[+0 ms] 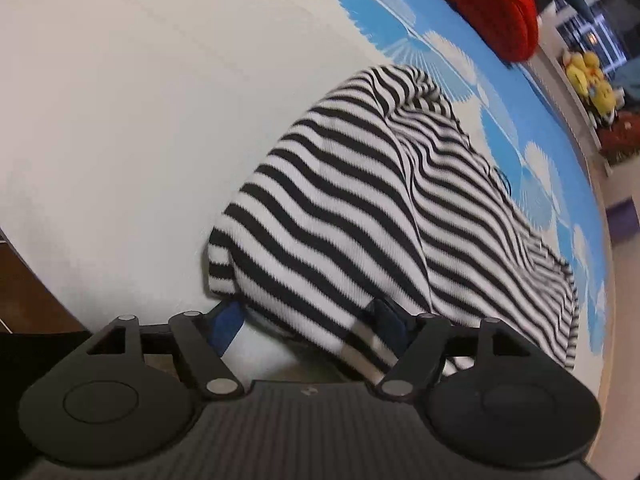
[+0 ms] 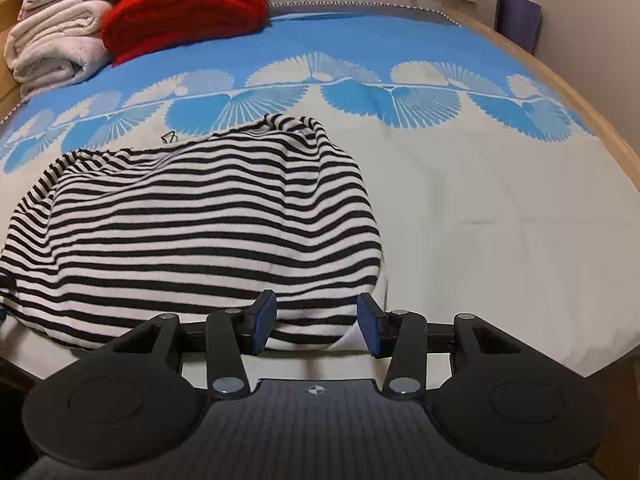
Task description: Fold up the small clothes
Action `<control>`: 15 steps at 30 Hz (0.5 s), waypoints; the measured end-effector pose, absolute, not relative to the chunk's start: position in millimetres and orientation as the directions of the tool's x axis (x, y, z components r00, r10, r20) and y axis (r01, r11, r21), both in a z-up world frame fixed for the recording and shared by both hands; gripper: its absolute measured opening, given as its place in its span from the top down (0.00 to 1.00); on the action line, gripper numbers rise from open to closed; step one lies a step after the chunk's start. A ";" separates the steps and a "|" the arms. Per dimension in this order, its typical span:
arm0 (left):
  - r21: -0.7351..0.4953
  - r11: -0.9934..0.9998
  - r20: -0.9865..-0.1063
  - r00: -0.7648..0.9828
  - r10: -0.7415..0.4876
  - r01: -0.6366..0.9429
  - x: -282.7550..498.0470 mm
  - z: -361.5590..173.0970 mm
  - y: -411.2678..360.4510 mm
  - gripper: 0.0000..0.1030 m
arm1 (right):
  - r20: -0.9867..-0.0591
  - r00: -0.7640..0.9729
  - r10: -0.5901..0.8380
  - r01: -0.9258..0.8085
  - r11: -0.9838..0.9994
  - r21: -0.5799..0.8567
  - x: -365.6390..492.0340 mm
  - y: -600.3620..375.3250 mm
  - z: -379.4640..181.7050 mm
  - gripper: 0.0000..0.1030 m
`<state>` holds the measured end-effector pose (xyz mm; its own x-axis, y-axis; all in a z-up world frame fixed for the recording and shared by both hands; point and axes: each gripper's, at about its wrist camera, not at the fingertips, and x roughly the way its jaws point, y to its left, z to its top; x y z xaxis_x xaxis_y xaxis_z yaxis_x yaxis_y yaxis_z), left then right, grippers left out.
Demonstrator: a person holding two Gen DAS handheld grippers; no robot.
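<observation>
Blue-white bedspread (image 2: 460, 208), striped garment (image 2: 192, 220) – near hem hidden, left gripper (image 1: 308, 322) apart, right gripper (image 2: 316, 326) gaping around its edge.

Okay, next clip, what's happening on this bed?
A person with a claw in each hand is folding a black-and-white striped top that lies on a blue and white bedspread. Both claws sit at its near edge. The left claw is open, fabric draped over one finger. The right claw straddles the hem, pads apart from it. A red knit and white towels are stacked at the far end.
</observation>
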<state>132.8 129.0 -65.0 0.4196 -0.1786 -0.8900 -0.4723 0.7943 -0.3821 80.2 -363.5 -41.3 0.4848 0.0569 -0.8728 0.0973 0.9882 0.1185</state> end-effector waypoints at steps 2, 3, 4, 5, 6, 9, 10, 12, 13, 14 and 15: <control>-0.409 0.757 -0.881 0.437 -0.181 -0.509 135.0 -65.8 133.6 0.25 | -0.880 0.473 0.044 0.114 0.987 0.110 79.7 -365.9 -43.7 0.55; -0.427 0.734 -0.875 0.446 -0.187 -0.528 134.5 -66.2 136.6 0.25 | -0.884 0.466 0.039 0.122 0.987 0.108 79.5 -367.6 -44.9 0.55; -0.444 0.713 -0.868 0.458 -0.192 -0.542 133.0 -66.2 139.1 0.26 | -0.888 0.460 0.032 0.132 0.986 0.104 79.5 -369.2 -46.2 0.55; -0.466 0.695 -0.858 0.473 -0.202 -0.548 132.0 -65.4 140.9 0.29 | -0.891 0.453 0.026 0.141 0.985 0.100 79.4 -370.8 -47.5 0.55; -0.484 0.685 -0.847 0.490 -0.208 -0.544 131.5 -63.5 141.7 0.38 | -0.894 0.448 0.022 0.150 0.984 0.099 79.3 -372.6 -48.6 0.55; -0.468 0.727 -0.831 0.532 -0.167 -0.503 133.3 -49.9 139.6 0.86 | -0.897 0.441 0.016 0.175 0.979 0.103 79.8 -378.6 -50.3 0.55; -0.465 0.732 -0.827 0.540 -0.158 -0.499 134.2 -46.6 139.0 0.87 | -0.899 0.438 0.008 0.188 0.977 0.100 80.0 -381.0 -50.6 0.55; -0.448 0.744 -0.829 0.542 -0.138 -0.496 133.5 -40.9 137.0 0.89 | -0.902 0.431 -0.006 0.219 0.971 0.098 81.9 -387.8 -51.3 0.55; -0.425 0.762 -0.834 0.538 -0.120 -0.488 133.9 -36.6 134.0 0.89 | -0.904 0.428 -0.011 0.237 0.966 0.101 82.1 -391.8 -51.1 0.55; -0.397 0.784 -0.839 0.534 -0.100 -0.477 134.1 -30.5 130.0 0.89 | -0.906 0.423 -0.024 0.262 0.960 0.097 82.3 -396.4 -50.9 0.55; -0.366 0.809 -0.844 0.530 -0.080 -0.460 136.0 -23.1 124.3 0.90 | -0.908 0.416 -0.047 0.284 0.955 0.081 82.6 -400.3 -50.8 0.55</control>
